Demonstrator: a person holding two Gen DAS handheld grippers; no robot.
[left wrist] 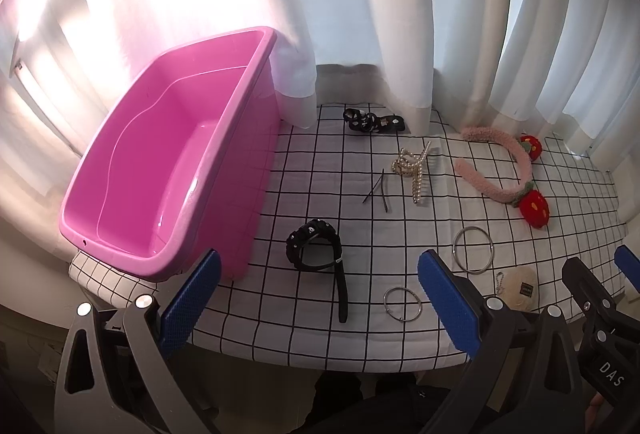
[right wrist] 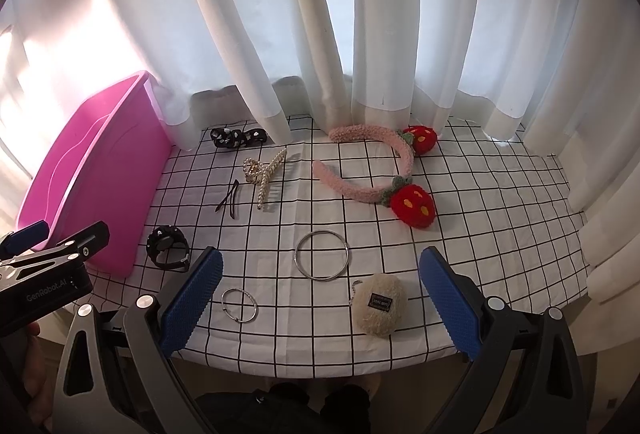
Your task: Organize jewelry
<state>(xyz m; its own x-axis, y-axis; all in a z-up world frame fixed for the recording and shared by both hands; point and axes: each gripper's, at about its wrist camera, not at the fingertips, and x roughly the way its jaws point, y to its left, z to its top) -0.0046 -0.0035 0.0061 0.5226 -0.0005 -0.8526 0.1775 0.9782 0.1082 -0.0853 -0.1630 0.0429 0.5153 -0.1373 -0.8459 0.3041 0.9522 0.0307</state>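
- Pink plastic formed the tub, seen at the left of the left wrist view on a grid-patterned cloth; nothing was visible inside it.
- The left gripper was held spread at the bottom of that view, with nothing between its blue pads.
- The right gripper was likewise spread and held nothing, at the bottom of its own view.
- A black watch was seen just beside the tub, above the left gripper.
- A small silver ring and a larger bangle were seen between the right gripper's fingers, with a fuzzy cream pouch near them.
- A pearl claw clip, black hairpins and a black hair tie were seen in the centre left.
- A pink strawberry headband was seen centre right, below white curtains.
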